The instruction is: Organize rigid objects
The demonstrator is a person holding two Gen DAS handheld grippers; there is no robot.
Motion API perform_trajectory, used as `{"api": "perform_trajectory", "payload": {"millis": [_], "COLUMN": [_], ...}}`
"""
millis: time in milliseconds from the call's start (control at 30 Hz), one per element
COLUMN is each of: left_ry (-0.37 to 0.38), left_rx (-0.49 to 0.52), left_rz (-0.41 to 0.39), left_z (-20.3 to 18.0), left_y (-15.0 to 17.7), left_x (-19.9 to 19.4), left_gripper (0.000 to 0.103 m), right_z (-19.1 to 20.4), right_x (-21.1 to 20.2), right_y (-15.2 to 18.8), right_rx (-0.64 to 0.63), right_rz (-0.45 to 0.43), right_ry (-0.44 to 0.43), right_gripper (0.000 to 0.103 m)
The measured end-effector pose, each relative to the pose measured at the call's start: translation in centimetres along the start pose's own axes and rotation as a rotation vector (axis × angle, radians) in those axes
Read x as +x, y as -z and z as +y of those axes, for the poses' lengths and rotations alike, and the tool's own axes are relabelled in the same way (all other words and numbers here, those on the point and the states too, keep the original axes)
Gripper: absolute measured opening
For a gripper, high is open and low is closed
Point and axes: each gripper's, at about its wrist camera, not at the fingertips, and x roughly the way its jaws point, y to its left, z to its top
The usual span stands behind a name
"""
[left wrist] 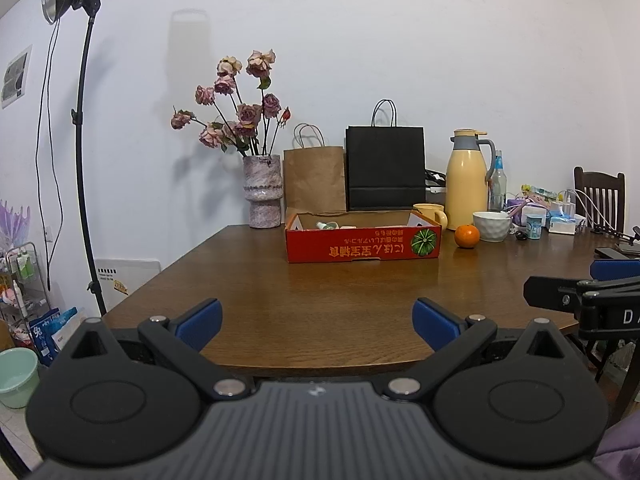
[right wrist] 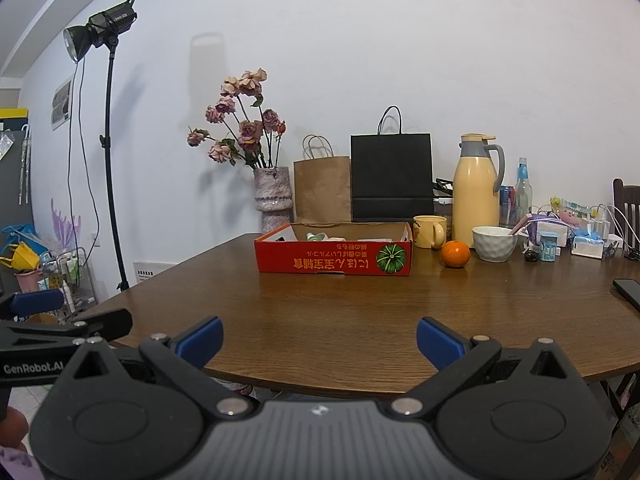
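Ahead, red box (left wrist: pixel 363 240), bare table (left wrist: pixel 320 308) edge

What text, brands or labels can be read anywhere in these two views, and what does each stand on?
"GenRobot.AI": white letters on the left gripper, seen from the right wrist view.
"D A": start of a cut-off word on the right gripper, seen from the left wrist view.
Red cardboard box: upside-down yellow East Asian characters beside a green pumpkin picture; too small to transcribe.
Studio light: white marking, blurred.
Small blue-and-white carton: print unreadable.
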Motion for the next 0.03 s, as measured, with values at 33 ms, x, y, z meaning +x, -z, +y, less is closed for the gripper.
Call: {"api": "perform_trajectory", "payload": {"millis": [33], "left_ry": [-0.002], "left_rx": [0.0], "left_rz": [0.001], "left_z": [-0.08], "left_y": [0.02], "left_x": [0.02], "left_gripper": [0.103], "right_z": [0.02], "right_x": [0.0], "right_y": [0.0], "right_rx": [0.0], "right_rz": [0.0], "right_ry": [0.001], "right_gripper": [0.103]}}
